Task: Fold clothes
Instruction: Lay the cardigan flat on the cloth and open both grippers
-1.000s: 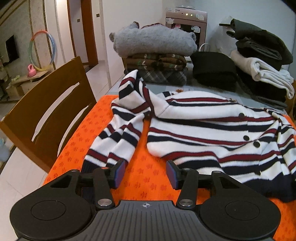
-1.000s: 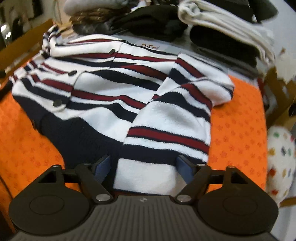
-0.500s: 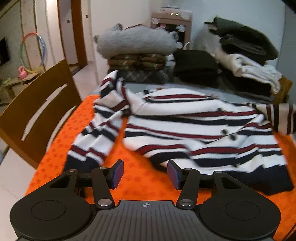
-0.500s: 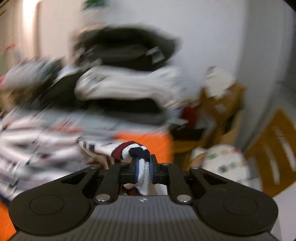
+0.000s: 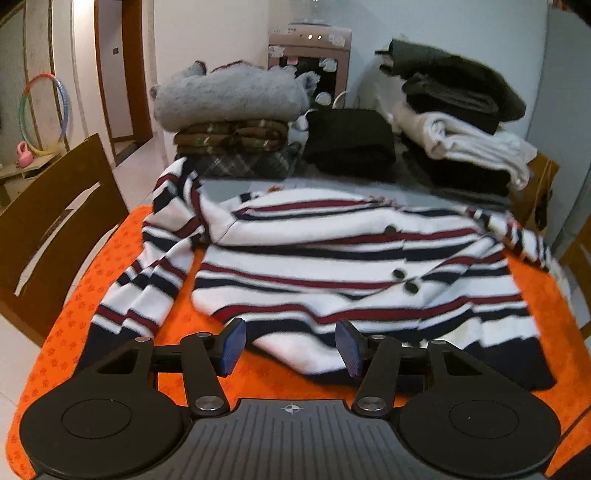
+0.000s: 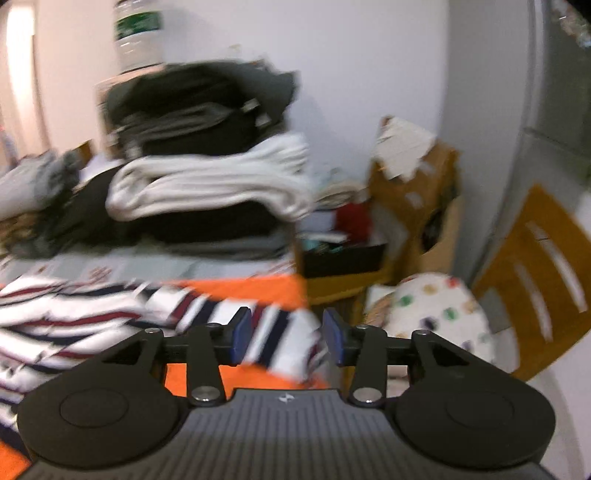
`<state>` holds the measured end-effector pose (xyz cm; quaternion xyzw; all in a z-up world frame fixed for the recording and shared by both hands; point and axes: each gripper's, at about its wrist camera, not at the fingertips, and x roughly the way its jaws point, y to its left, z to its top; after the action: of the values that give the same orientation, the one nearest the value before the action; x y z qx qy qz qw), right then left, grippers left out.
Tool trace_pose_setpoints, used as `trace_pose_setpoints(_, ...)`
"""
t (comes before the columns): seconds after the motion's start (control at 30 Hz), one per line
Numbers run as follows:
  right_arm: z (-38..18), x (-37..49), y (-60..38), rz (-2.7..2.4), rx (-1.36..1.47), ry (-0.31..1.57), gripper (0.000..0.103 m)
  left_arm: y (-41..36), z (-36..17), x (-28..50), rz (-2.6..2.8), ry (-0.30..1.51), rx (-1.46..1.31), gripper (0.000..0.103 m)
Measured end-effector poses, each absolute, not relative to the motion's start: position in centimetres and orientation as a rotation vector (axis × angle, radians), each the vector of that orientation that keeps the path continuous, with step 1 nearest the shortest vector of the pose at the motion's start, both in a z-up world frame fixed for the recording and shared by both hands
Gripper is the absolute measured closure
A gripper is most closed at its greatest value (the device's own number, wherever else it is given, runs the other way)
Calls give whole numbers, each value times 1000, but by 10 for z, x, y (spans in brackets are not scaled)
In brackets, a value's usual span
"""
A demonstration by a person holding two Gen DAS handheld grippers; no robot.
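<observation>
Fingers spread wide on both: the left gripper [image 5: 290,345] hovers at the bottom hem of the striped cardigan [image 5: 332,266], mid-frame on the orange cloth [image 5: 122,280]. Right gripper [image 6: 287,338] straddles the right sleeve [image 6: 273,332], pinching nothing. Looks like spreading-out; next, probably fold a sleeve inward.

No legible text, brand, number or sign appears in either view. The bottle [image 6: 138,35] at far left in the right wrist view carries a green label; its lettering is blurred beyond reading. The stickers on the dispenser [image 5: 309,55] at the far end in the left wrist view are too small to read.
</observation>
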<state>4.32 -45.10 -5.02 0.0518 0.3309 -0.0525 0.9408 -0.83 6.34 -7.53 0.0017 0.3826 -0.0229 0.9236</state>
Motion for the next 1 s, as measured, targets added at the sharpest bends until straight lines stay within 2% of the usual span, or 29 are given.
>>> trace_pose_setpoints(0.47, -120, 15, -347, 186, 172, 833, 50, 103, -121, 1, 7, 870, 59, 47)
trace_pose_setpoints(0.67, -138, -4, -303, 337, 7, 886, 43, 101, -130, 8, -29, 869, 109, 46)
trace_pose_setpoints(0.87, -147, -25, -288, 431, -166, 918, 43, 97, -138, 13, -72, 879, 172, 45)
trace_pose_setpoints(1.0, -152, -36, -288, 435, -254, 934, 43, 94, -138, 12, -95, 879, 168, 40)
